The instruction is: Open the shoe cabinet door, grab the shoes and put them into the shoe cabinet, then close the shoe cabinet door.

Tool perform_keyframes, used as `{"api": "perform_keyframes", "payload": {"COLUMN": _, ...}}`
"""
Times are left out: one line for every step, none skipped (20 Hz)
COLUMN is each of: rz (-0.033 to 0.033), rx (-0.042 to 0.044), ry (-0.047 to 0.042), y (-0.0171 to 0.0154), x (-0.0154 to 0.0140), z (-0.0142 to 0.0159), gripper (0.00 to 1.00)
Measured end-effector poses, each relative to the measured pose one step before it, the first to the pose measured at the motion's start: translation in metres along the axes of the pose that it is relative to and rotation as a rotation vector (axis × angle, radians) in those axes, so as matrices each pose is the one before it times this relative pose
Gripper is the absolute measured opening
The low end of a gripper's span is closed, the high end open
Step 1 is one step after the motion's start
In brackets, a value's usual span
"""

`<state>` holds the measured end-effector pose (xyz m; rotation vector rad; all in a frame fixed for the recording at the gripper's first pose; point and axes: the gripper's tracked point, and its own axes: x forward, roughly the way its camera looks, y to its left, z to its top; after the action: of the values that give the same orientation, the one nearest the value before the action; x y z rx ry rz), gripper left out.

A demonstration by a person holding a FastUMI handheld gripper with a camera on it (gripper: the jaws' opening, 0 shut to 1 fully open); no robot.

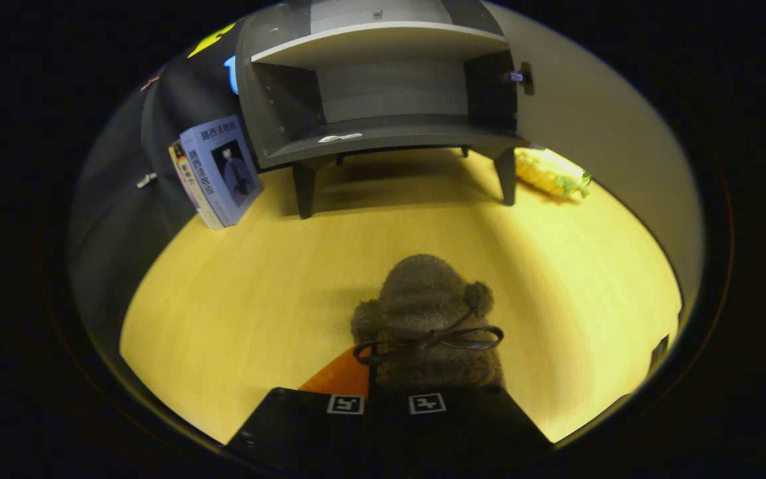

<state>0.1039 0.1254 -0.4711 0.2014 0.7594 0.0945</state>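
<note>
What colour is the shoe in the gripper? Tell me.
Fuzzy grey-brown shoe with a dark bow, in the gripper view.

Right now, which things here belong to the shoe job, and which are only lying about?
For the job:
shoe, held between the fingers
cabinet, door open

Lying about:
books, left of the cabinet
corn, right of the cabinet

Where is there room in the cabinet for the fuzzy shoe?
The cabinet's lower shelf is bare but for a small sticker at its front edge. The floor between shoe and cabinet is free. Books crowd its left, a yellow packet its right. The claw is shut on the shoe.
</note>
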Motion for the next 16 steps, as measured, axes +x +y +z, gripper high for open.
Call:
{"api": "perform_keyframes", "payload": {"rz": 0.00785, "rx": 0.00577, "ry": 0.00063, "y": -0.00054, "x": 0.00028, "z": 0.00224, "gripper": 0.1}}
{"api": "perform_keyframes", "payload": {"rz": -0.00199, "rx": -0.00881, "ry": 0.00385, "y": -0.00263, "x": -0.0024, "z": 0.00135, "gripper": 0.1}}
{"api": "perform_keyframes", "payload": {"rz": -0.00597, "rx": -0.02284, "ry": -0.00289, "y": -0.0042, "x": -0.0048, "z": 0.00222, "gripper": 0.1}}
{"api": "perform_keyframes", "payload": {"rz": -0.00509, "rx": -0.01622, "ry": -0.01293, "y": -0.00296, "x": -0.00722, "z": 0.00641, "gripper": 0.1}}
{"api": "perform_keyframes", "payload": {"rz": 0.00411, "rx": -0.00398, "ry": -0.00931, "y": -0.00069, "x": -0.0085, "z": 0.00854, "gripper": 0.1}}
{"api": "perform_keyframes", "payload": {"rz": 0.0092, "rx": 0.00352, "ry": -0.01649, "y": 0.00035, "x": -0.01177, "z": 0.01164, "gripper": 0.1}}
{"api": "perform_keyframes", "payload": {"rz": 0.00809, "rx": 0.00123, "ry": -0.01697, "y": 0.00101, "x": -0.01226, "z": 0.01412, "gripper": 0.1}}
{"api": "perform_keyframes", "payload": {"rz": 0.00847, "rx": -0.0024, "ry": -0.01472, "y": 0.00092, "x": -0.0128, "z": 0.01352, "gripper": 0.1}}
{"api": "perform_keyframes", "payload": {"rz": 0.00253, "rx": 0.00009, "ry": -0.01633, "y": 0.00018, "x": -0.01238, "z": 0.0153, "gripper": 0.1}}
{"api": "perform_keyframes", "payload": {"rz": 0.00461, "rx": 0.00168, "ry": -0.01537, "y": 0.00064, "x": -0.01209, "z": 0.01612, "gripper": 0.1}}
{"api": "perform_keyframes", "payload": {"rz": -0.00148, "rx": 0.00628, "ry": -0.00924, "y": 0.00121, "x": -0.01063, "z": 0.01562, "gripper": 0.1}}
{"api": "perform_keyframes", "payload": {"rz": -0.00141, "rx": 0.01098, "ry": -0.00756, "y": -0.00011, "x": -0.01163, "z": 0.01575, "gripper": 0.09}}
{"api": "perform_keyframes", "payload": {"rz": -0.00883, "rx": 0.01392, "ry": -0.00054, "y": 0.0, "x": -0.00823, "z": 0.01477, "gripper": 0.1}}
{"api": "perform_keyframes", "payload": {"rz": -0.01243, "rx": 0.00815, "ry": -0.00218, "y": -0.00061, "x": -0.0091, "z": 0.01422, "gripper": 0.1}}
{"api": "perform_keyframes", "payload": {"rz": -0.01165, "rx": 0.00344, "ry": -0.00977, "y": 0.0002, "x": -0.00799, "z": 0.0165, "gripper": 0.09}}
{"api": "perform_keyframes", "payload": {"rz": -0.00364, "rx": -0.00249, "ry": -0.00858, "y": 0.00212, "x": -0.00663, "z": 0.01621, "gripper": 0.09}}
